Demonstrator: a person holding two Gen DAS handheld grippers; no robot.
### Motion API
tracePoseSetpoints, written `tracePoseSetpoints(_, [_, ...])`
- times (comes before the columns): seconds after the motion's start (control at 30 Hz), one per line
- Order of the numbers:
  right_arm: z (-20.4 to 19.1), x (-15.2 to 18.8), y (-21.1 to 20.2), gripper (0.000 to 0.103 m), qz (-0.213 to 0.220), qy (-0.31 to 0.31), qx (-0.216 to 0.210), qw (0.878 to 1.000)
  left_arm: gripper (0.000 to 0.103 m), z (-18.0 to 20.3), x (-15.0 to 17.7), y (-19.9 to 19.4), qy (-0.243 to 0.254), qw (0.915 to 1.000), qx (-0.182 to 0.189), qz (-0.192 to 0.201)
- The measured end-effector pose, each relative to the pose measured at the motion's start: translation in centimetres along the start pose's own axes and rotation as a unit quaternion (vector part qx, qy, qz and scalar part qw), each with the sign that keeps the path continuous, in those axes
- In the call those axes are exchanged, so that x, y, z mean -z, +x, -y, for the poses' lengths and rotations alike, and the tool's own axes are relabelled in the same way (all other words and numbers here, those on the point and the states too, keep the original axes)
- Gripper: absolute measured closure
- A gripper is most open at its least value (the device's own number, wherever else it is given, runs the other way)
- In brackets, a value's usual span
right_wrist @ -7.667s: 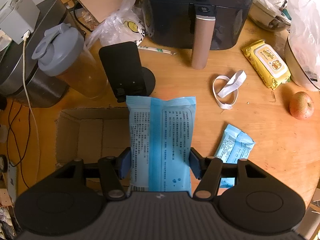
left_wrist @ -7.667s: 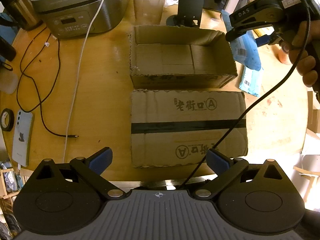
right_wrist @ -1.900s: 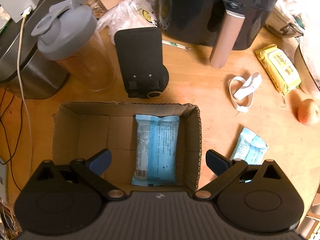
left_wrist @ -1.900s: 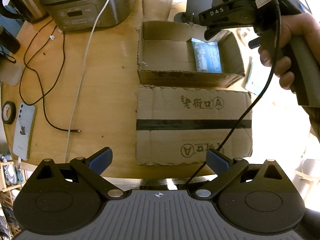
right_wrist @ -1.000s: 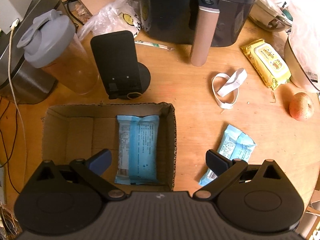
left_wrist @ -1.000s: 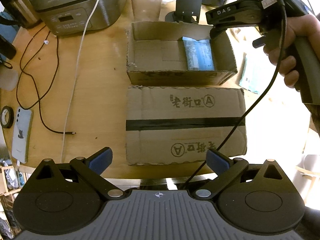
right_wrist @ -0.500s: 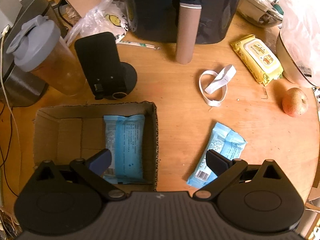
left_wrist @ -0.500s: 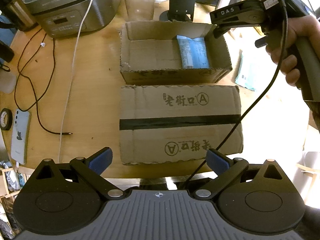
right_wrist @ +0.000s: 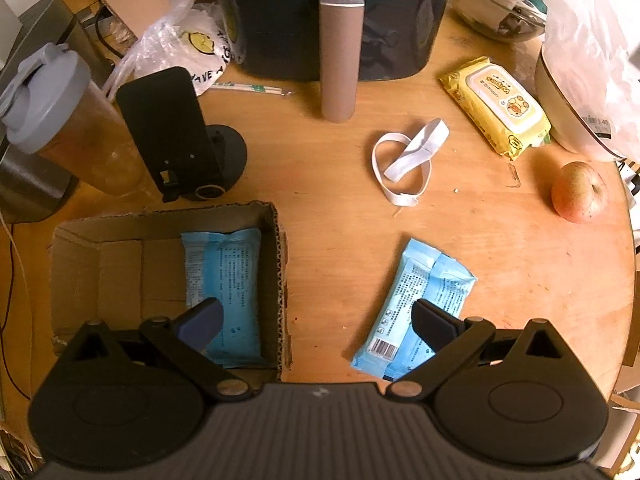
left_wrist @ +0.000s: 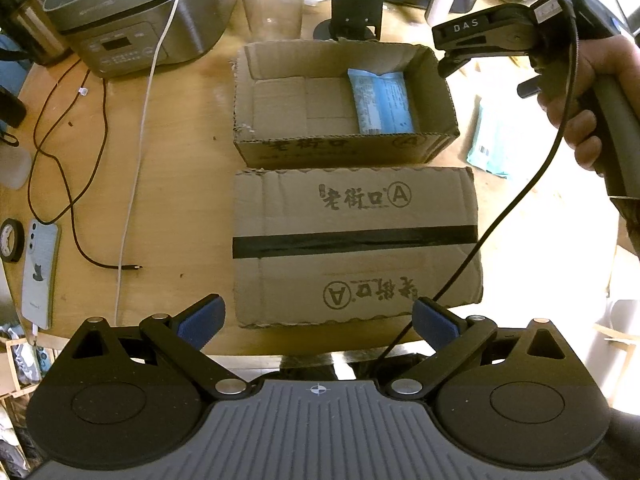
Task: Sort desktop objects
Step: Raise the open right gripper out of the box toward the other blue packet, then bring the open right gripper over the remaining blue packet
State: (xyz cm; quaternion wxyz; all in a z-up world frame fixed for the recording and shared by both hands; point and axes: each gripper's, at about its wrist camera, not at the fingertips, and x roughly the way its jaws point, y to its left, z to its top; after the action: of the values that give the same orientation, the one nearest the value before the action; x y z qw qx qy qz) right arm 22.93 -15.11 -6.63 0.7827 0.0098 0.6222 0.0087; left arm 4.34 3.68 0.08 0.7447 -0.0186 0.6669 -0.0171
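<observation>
An open cardboard box point(left_wrist: 344, 148) point(right_wrist: 282, 264) sits on the round wooden table, and one blue wipes packet point(left_wrist: 380, 100) point(right_wrist: 222, 276) lies flat inside it at its right end. A second blue packet point(right_wrist: 416, 300) point(left_wrist: 490, 140) lies on the table to the right of the box. My right gripper point(right_wrist: 316, 326) hovers open over the box's right wall and the table, its right finger above the second packet; nothing is between its fingers. Its black body point(left_wrist: 492, 36) shows in the left wrist view, held by a hand. My left gripper point(left_wrist: 318, 318) stands open and empty at the table's near edge.
A closed taped carton point(left_wrist: 356, 248) lies just in front of the open box. A white elastic band point(right_wrist: 404, 160), yellow wipes pack point(right_wrist: 496, 108), apple point(right_wrist: 578, 192), phone stand point(right_wrist: 172, 136), shaker bottle point(right_wrist: 60, 120) and air fryer point(right_wrist: 340, 16) ring the area. Cables point(left_wrist: 132, 140), a phone point(left_wrist: 38, 272) and a cooker point(left_wrist: 132, 20) are left.
My right gripper let go of the first blue packet, which now lies in the box, and has moved right toward the second packet. The left gripper has barely shifted.
</observation>
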Motion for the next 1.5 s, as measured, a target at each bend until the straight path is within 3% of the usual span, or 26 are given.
tracePoseSetpoints(1.5, [5.5, 0.2, 0.7, 0.0, -0.004, 0.046, 0.013, 0.999, 0.0, 2.2, -0.6, 0.4, 0.024, 0.9997, -0.006, -0.005])
